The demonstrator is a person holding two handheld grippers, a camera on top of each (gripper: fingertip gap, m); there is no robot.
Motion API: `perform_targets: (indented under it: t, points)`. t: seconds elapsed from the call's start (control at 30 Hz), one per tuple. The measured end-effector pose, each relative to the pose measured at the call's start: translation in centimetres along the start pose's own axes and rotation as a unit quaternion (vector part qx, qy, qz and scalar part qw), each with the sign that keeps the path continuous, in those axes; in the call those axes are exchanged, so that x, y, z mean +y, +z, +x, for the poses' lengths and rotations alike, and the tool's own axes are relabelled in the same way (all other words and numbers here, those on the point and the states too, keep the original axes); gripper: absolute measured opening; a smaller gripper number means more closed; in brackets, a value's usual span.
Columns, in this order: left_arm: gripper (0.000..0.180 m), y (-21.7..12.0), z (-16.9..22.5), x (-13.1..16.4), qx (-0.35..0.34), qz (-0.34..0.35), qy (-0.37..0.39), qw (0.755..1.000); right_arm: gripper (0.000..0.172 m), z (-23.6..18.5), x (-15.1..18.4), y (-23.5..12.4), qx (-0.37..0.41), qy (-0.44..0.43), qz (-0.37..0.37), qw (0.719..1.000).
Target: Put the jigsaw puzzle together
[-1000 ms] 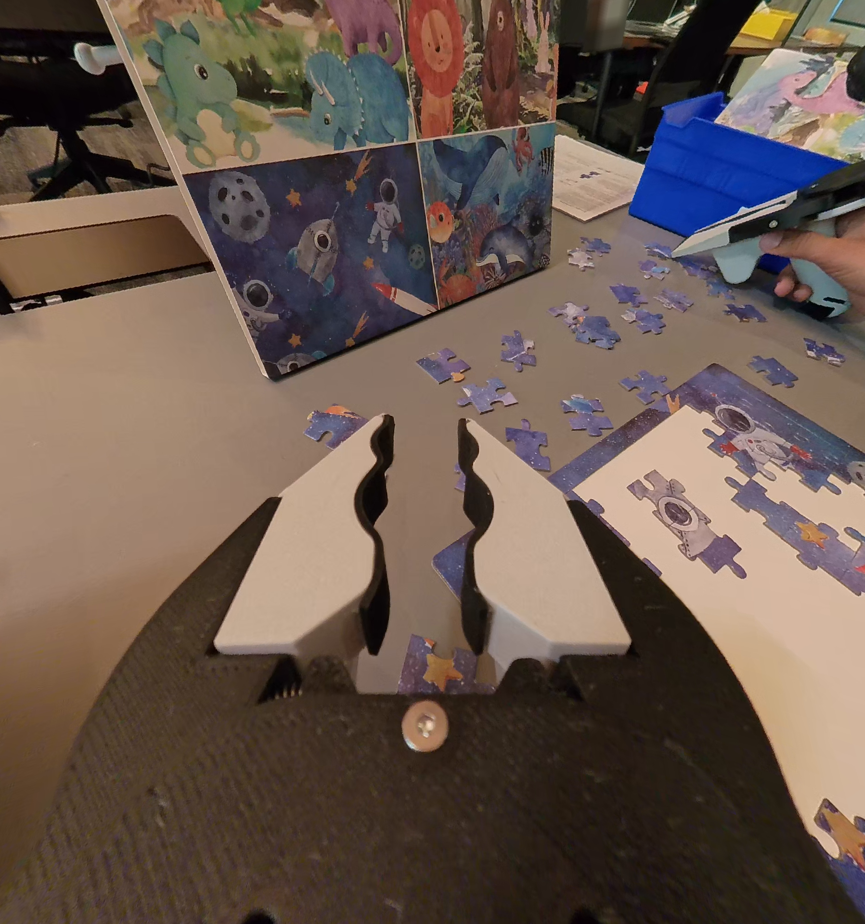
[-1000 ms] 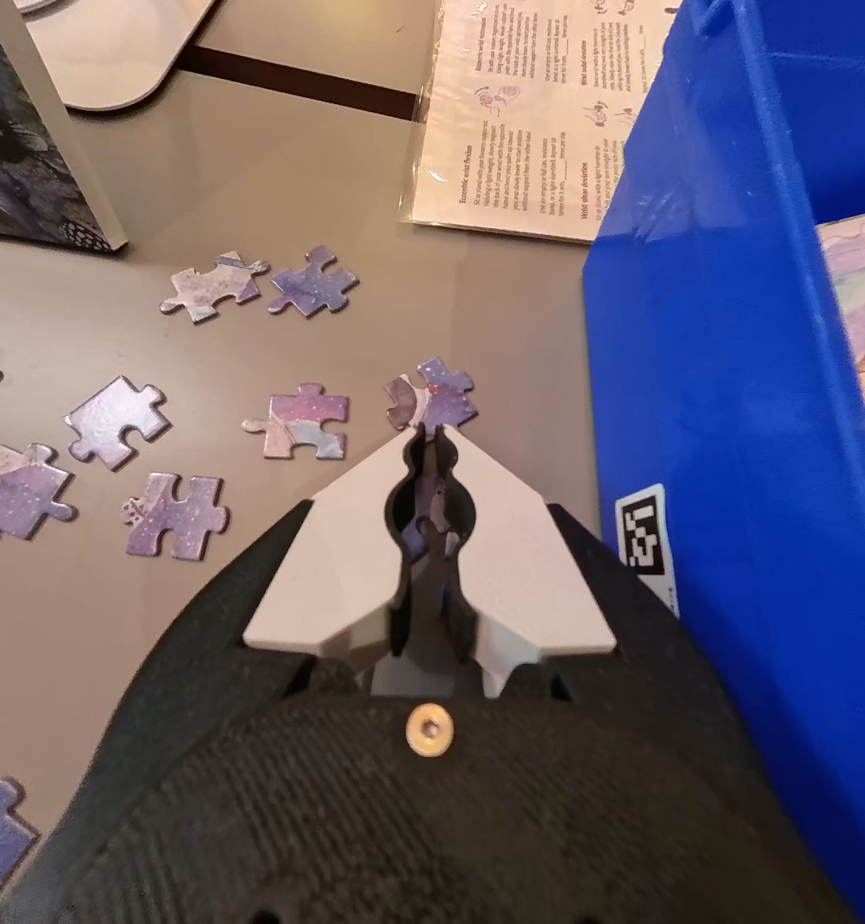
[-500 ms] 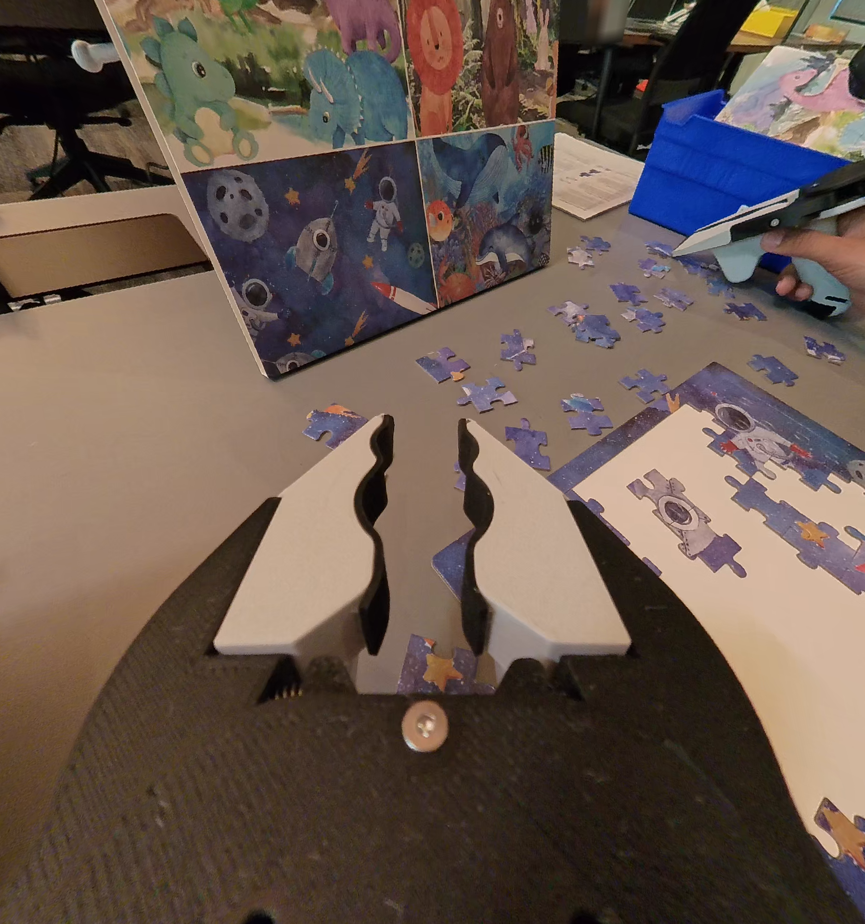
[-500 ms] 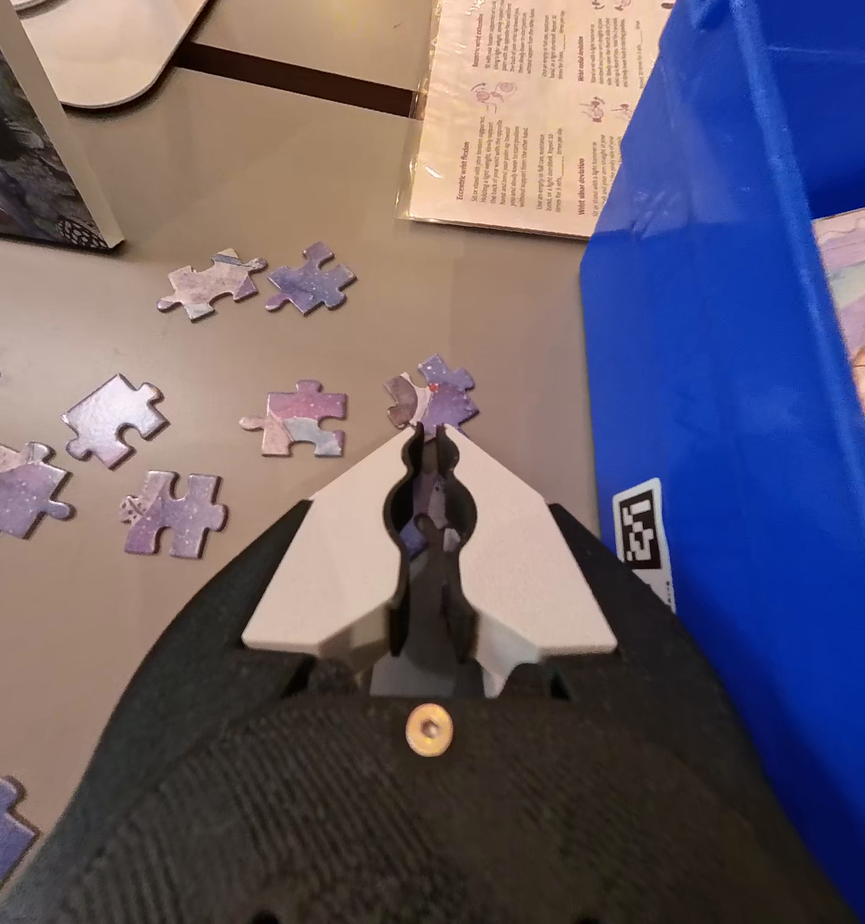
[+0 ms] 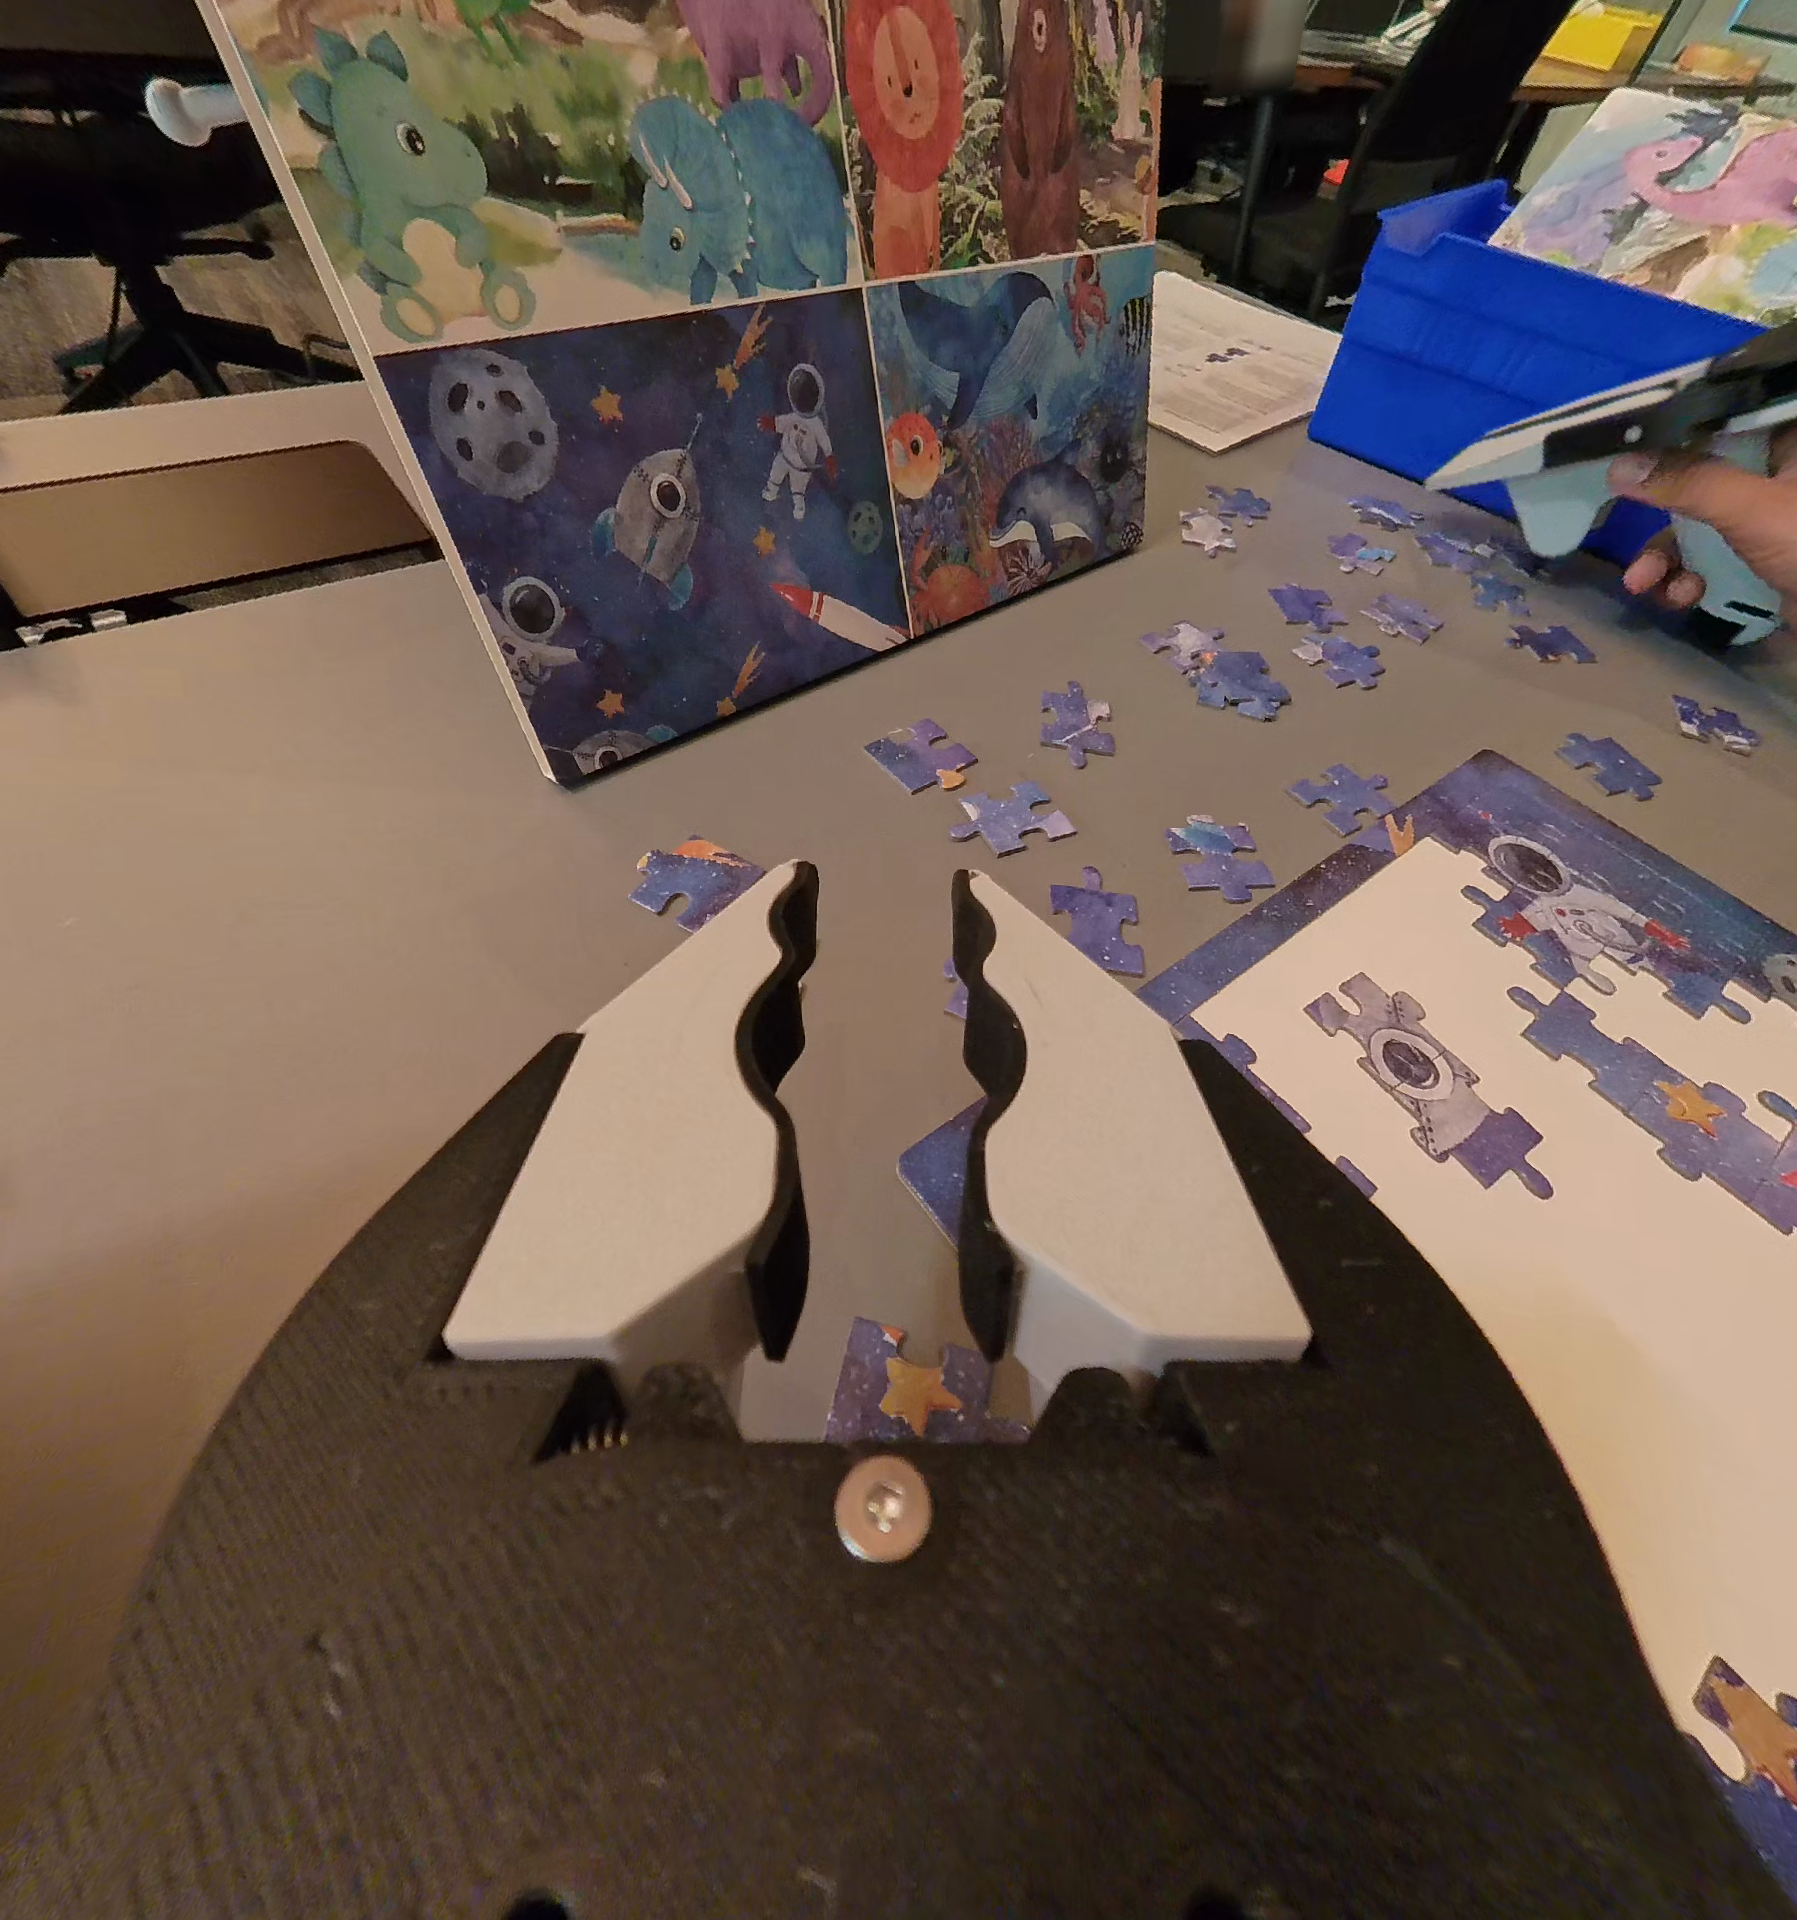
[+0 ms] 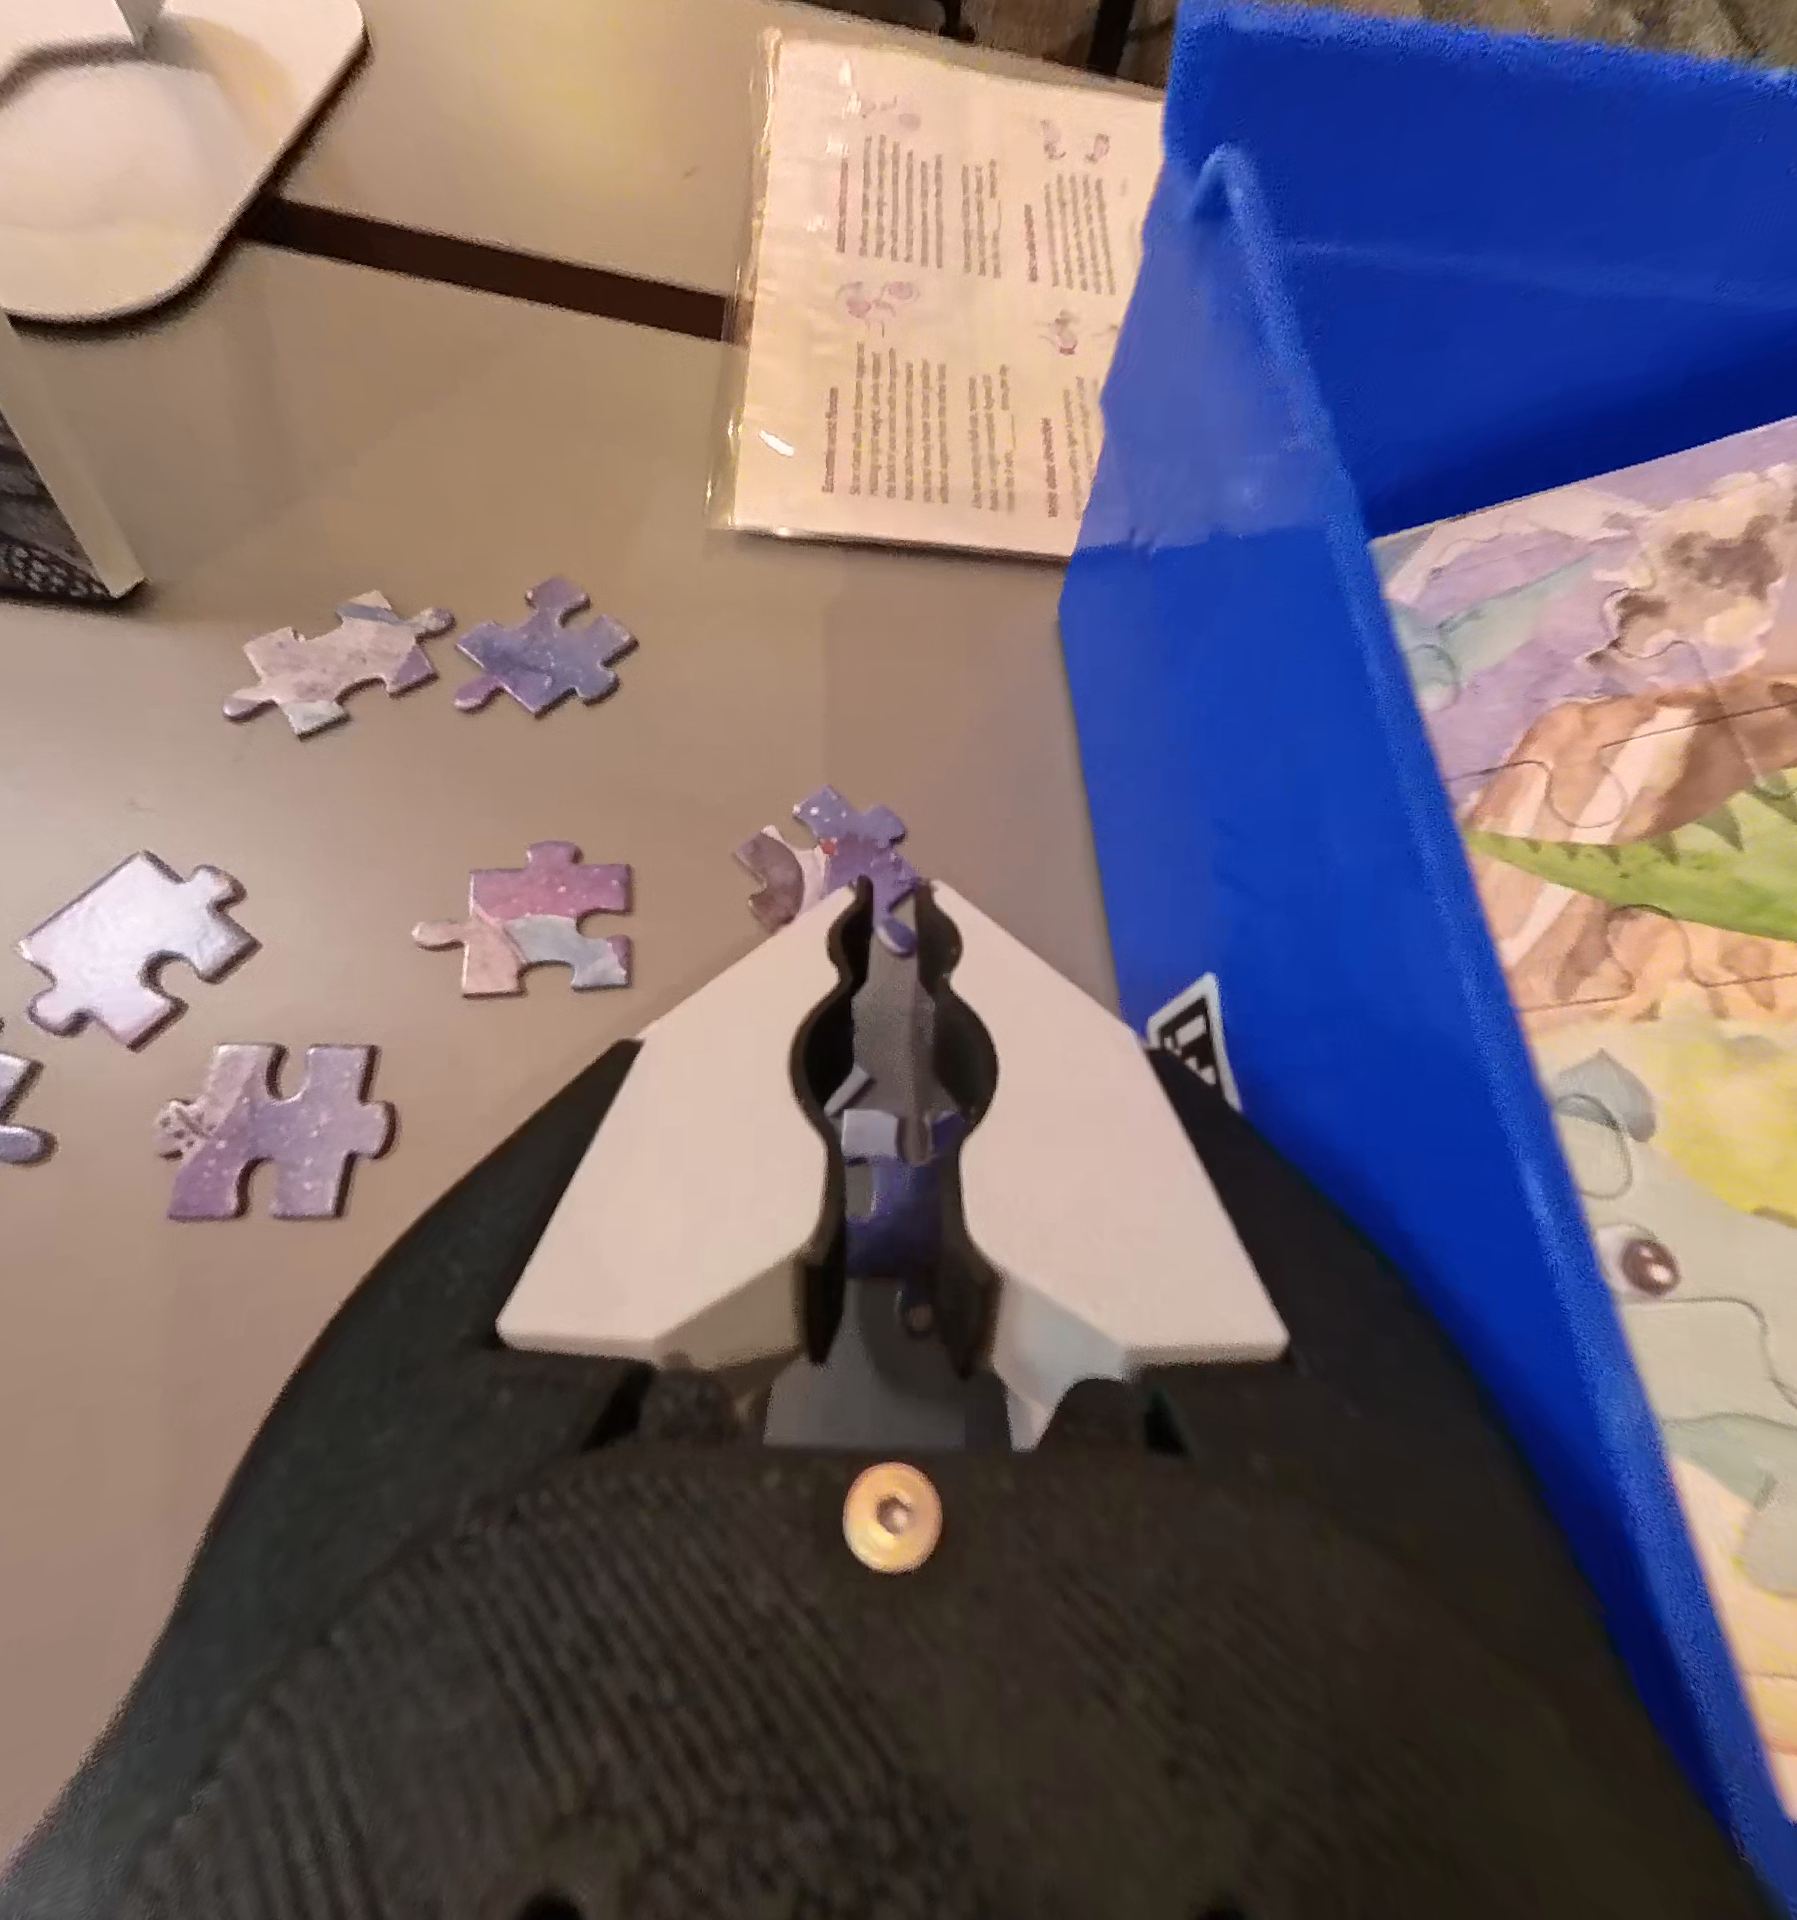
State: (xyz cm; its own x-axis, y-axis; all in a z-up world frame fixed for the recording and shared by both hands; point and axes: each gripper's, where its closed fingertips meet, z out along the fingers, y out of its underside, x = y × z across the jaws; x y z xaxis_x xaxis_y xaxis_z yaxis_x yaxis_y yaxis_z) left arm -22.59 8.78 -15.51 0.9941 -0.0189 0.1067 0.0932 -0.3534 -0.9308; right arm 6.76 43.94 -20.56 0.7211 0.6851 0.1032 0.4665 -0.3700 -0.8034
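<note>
Left hand-held gripper [image 5: 881, 894]: jaws parted, nothing between them; it hangs over the bench [image 5: 250, 935] beside the puzzle tray [image 5: 1496, 1299].
Right hand-held gripper [image 6: 889, 899]: jaws nearly together, a small gap at the tips; whether they pinch anything I cannot tell.
Puzzle piece [image 6: 832, 862]: purple, flat on the bench just ahead of the right tips, beside the blue bin [image 6: 1289, 727].
Handling: likely light, thin, stiff card, lying flat; best taken by an edge.
</note>
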Motion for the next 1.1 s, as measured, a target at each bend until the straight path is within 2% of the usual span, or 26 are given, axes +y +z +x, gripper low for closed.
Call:
perform_targets:
  t: [0.2, 0.6, 0.8, 1.1]
  points:
    - [0.025, 0.0, 0.0, 0.0, 0.001, 0.000, 0.000, 1.000, 0.012, -0.4, -0.9, -0.3, -0.012, 0.006, 0.026, 1.000]
    - [0.025, 0.1, 0.1, 0.1, 0.001, -0.002, 0.002, 1.000, 0.042, -1.7, 1.0, 1.6, -0.069, 0.018, -0.043, 0.996]
    - [0.025, 0.1, 0.1, 0.1, 0.001, -0.003, 0.002, 1.000, 0.028, -2.2, 1.0, 1.5, -0.082, 0.000, -0.042, 0.996]
    - [0.025, 0.0, 0.2, 0.1, 0.001, -0.001, 0.003, 1.000, 0.027, -3.1, 0.7, 0.8, -0.101, -0.007, -0.024, 0.995]
